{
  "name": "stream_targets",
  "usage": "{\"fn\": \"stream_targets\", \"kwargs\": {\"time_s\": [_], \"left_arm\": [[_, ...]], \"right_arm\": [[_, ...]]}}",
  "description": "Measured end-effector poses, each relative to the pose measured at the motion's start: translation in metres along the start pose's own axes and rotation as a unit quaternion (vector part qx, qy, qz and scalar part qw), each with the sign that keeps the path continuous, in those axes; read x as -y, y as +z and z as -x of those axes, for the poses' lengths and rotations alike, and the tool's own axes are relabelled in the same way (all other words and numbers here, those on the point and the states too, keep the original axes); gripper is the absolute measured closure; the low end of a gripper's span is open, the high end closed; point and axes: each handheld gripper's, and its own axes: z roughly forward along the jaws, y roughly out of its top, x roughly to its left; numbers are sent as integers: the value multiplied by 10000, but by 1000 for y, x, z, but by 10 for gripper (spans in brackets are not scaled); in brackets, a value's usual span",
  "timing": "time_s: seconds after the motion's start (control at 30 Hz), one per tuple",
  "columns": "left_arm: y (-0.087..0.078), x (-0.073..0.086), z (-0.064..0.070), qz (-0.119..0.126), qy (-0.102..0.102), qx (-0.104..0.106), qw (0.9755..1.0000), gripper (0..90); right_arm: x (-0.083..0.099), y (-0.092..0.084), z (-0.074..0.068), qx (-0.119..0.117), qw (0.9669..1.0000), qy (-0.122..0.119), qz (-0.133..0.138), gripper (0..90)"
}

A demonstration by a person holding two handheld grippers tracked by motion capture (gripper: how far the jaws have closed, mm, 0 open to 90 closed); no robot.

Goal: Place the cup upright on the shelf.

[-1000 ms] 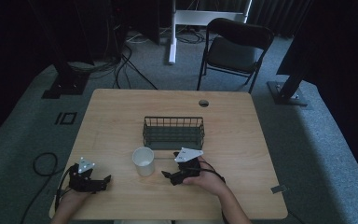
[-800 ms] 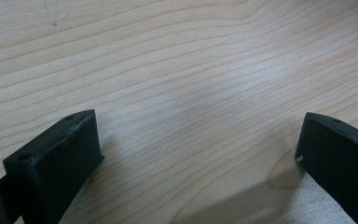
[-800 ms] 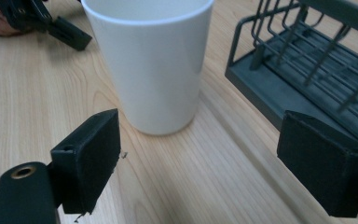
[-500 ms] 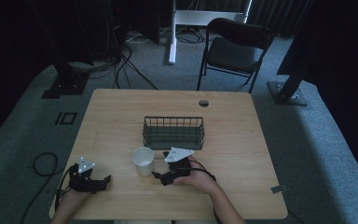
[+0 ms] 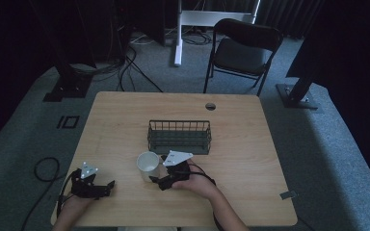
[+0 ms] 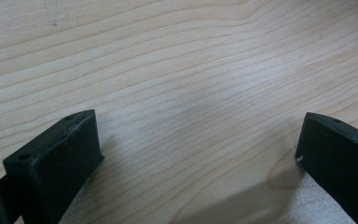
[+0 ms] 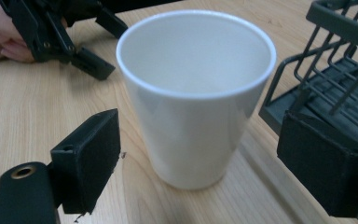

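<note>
Right gripper (image 5: pixel 160 181): I hold it near the table's front edge, just beside the cup at the cup's 5 o'clock in the high view. Its jaws are spread wide, wider than the cup, with nothing between the pads yet. In the right gripper view (image 7: pixel 193 168) one jaw stands at 8 o'clock of the cup and the other at 4 o'clock, both clear of its wall.

White cup (image 5: pixel 148 163): it stands upright on the table, mouth up and empty inside, just at 7 o'clock of the basket in the high view. From the right gripper view the cup (image 7: pixel 196 93) sits dead ahead between my jaws, its base on the wood.

Wire basket (image 5: pixel 179 136): dark, rectangular, near the middle of the table, close to the cup but apart from it. In the right gripper view its corner (image 7: pixel 328 70) shows at 2 o'clock, just behind my jaw on that side.

Left gripper (image 5: pixel 107 185): I rest it low at the table's front left corner, well apart from the cup, at the cup's 8 o'clock. Its jaws are wide apart over bare wood (image 6: pixel 198 140), holding nothing.

Table (image 5: pixel 250 144): light wood grain, with a round cable hole (image 5: pixel 210 106) at 12 o'clock near the far edge.

Chair (image 5: pixel 243 50): a dark folding one stands on the floor beyond the table.
</note>
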Motion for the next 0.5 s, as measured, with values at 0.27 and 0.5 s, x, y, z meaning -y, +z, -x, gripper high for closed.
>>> {"fn": "stream_targets", "kwargs": {"time_s": [0.27,0.5], "left_arm": [[0,0,0,-1,1,0,10000,1],[0,0,0,-3,2,2,10000,1]], "right_arm": [[-8,11,-2,-30,10000,-15,45,131],[-12,17,-1,-37,9999,37,153,131]]}}
